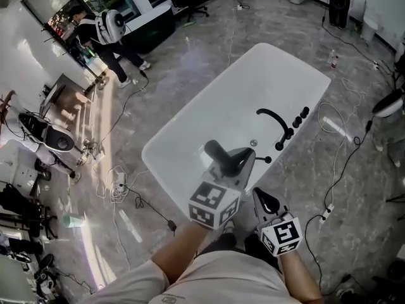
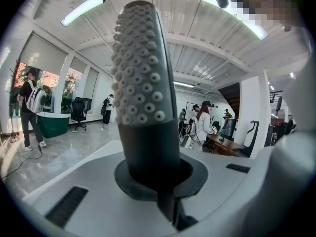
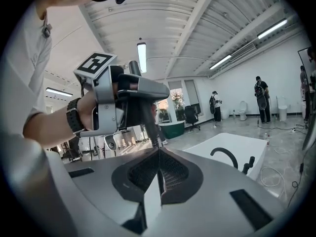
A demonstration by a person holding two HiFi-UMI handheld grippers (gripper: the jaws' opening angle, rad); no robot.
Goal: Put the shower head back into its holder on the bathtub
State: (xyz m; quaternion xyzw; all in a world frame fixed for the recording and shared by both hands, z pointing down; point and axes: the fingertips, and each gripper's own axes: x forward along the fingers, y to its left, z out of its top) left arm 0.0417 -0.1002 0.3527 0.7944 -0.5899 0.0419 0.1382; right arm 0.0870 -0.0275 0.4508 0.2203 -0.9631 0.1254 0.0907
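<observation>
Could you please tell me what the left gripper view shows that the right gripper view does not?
Only the left gripper view: the shower head, nozzle side facing the camera, clamped in the left hand-held gripper. Only the right gripper view: the white bathtub with its black faucet, the right hand-held gripper with jaws shut, and the left one seen from the side. Both: ceiling striplights, people standing in the background, a green counter and an office chair.

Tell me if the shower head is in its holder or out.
Out: the left gripper is shut on the shower head, holding it well apart from the black fittings on the bathtub.
</observation>
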